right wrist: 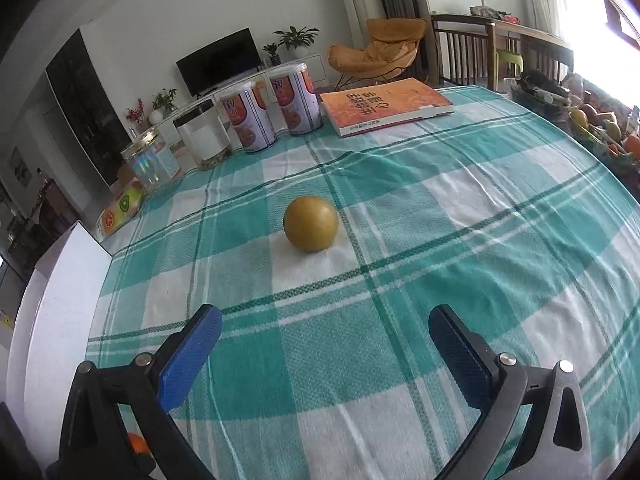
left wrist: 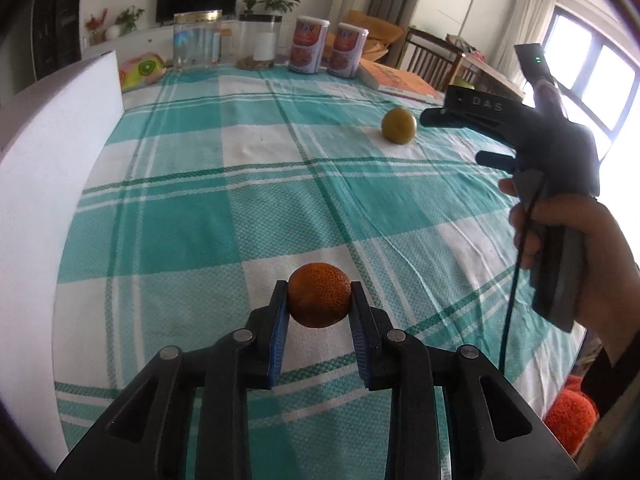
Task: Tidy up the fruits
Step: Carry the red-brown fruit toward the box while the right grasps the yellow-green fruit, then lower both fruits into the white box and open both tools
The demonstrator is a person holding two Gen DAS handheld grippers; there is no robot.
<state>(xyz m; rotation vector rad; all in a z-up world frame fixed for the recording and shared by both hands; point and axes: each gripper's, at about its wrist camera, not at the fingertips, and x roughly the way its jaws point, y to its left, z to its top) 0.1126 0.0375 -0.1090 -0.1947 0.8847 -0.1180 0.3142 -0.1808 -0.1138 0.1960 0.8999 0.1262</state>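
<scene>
A rough-skinned orange fruit [left wrist: 319, 295] sits between the blue pads of my left gripper [left wrist: 319, 285], which is shut on it low over the checked tablecloth [left wrist: 240, 208]. A smooth yellow-green round fruit [left wrist: 398, 126] [right wrist: 311, 224] rests alone on the cloth further out. My right gripper [right wrist: 325, 314] stands open with nothing between its fingers, short of that fruit. In the left wrist view the right gripper [left wrist: 456, 136] hangs just right of the fruit, held by a person's hand [left wrist: 568, 232].
A white foam board [left wrist: 52, 200] walls the table's left side. Along the far edge stand a glass jar [left wrist: 197, 40], a clear canister [right wrist: 204, 136], two printed cans [right wrist: 272, 108] and an orange book [right wrist: 386, 104]. A basket of fruit [right wrist: 592, 128] sits at the right.
</scene>
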